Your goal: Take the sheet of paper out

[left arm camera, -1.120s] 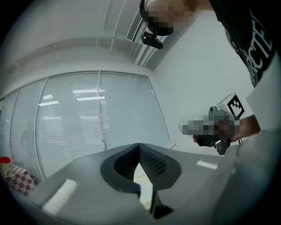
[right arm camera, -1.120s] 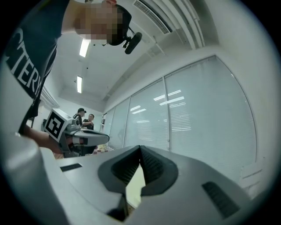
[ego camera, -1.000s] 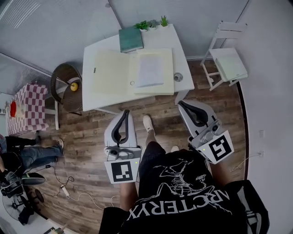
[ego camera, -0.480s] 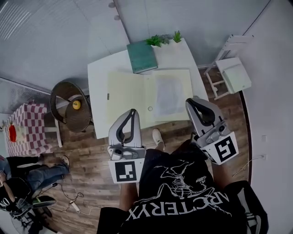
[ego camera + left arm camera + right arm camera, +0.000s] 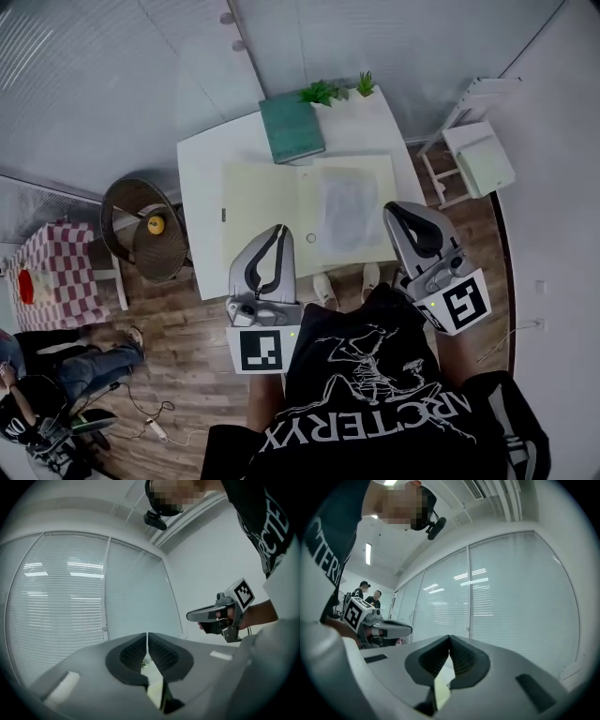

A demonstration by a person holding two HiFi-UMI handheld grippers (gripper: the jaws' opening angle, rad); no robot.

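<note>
Both tools are held high over the near side of the tabletop (image 5: 199, 178). The left tool (image 5: 148, 637) and the right tool (image 5: 450, 639) each have their jaws pressed together on nothing. The sheet of paper (image 5: 345, 208) lies flat on the right leaf of the open folder (image 5: 262, 202), its long axis running away from you, a short edge nearest. Recommended: part your right jaws, come in low at that near edge, and pinch the sheet alone, not the leaf.
</note>
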